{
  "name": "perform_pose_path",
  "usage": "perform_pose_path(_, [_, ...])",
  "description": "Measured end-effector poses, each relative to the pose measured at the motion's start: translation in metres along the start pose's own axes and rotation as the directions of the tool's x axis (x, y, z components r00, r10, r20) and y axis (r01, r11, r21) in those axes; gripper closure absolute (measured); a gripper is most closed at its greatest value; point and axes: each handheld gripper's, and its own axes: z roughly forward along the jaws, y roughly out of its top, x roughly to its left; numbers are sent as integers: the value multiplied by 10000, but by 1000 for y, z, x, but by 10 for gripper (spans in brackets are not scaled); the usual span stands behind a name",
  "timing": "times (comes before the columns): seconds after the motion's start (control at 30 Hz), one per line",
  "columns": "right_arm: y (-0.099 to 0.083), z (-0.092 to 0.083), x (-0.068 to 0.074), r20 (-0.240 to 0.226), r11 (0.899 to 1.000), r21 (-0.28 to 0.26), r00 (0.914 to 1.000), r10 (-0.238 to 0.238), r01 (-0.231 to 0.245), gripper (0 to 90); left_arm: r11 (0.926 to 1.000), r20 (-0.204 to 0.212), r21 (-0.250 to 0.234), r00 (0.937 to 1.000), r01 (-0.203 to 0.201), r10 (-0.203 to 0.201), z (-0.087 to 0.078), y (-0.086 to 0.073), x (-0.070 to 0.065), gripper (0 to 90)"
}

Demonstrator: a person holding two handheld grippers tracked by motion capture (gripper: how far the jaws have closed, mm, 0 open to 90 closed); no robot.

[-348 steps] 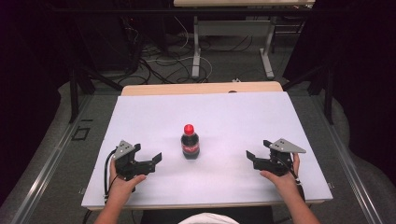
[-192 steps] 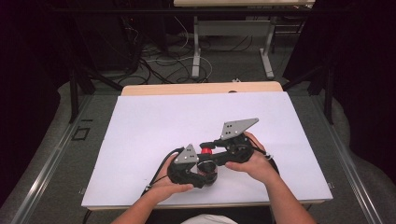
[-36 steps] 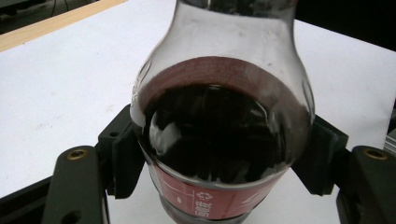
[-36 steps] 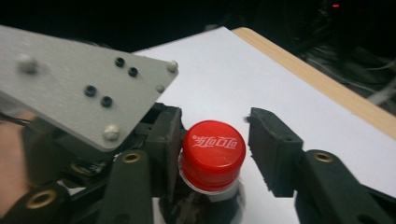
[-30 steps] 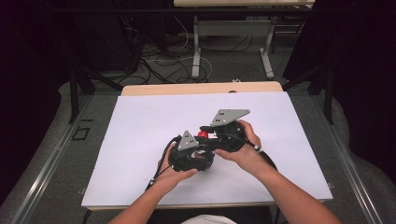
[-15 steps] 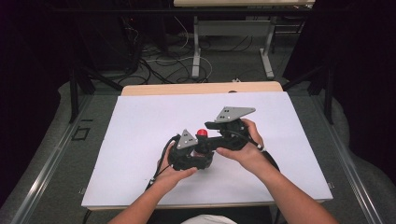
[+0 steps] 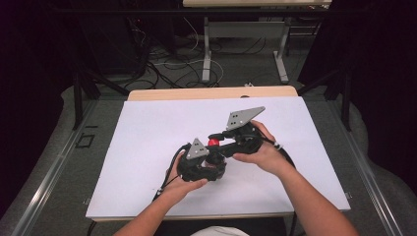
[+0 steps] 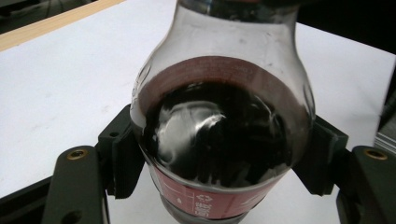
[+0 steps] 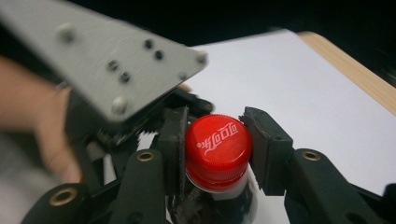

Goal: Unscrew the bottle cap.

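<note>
A small bottle [image 8: 219, 140] of dark drink stands upright on the white tabletop [image 7: 137, 142], about midway between the left and right edges and somewhat nearer the near edge than the far one. The left tongs [image 7: 209, 164] are clenched around its body: in the left gripper view the 2 black pads [image 8: 122, 151] press the rounded shoulder from either side, just above the red label [image 8: 210, 203]. The right tongs [image 7: 216, 140] grasp the red cap [image 9: 217, 144], with 1 pad touching each side of it in the right gripper view. The left hand [image 7: 184, 184] and right hand [image 7: 263, 155] hold the grippers close together, the grey plate [image 7: 244, 117] of the right one tilted up toward the far edge
</note>
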Motion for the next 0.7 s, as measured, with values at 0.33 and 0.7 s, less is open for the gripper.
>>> perform_pose_path(0.33, [2, 1, 19, 2318, 9895, -488, 9621, 1437, -1360, 444, 9998, -356, 42, 9992, 177, -175, 1, 1, 1, 297])
perform_pose_path(0.7, [-1, 5, 17, 1466, 9983, -184, 9876, 567, -546, 607, 9999, -175, 142, 9998, -20, 22, -2, -1, 0, 297])
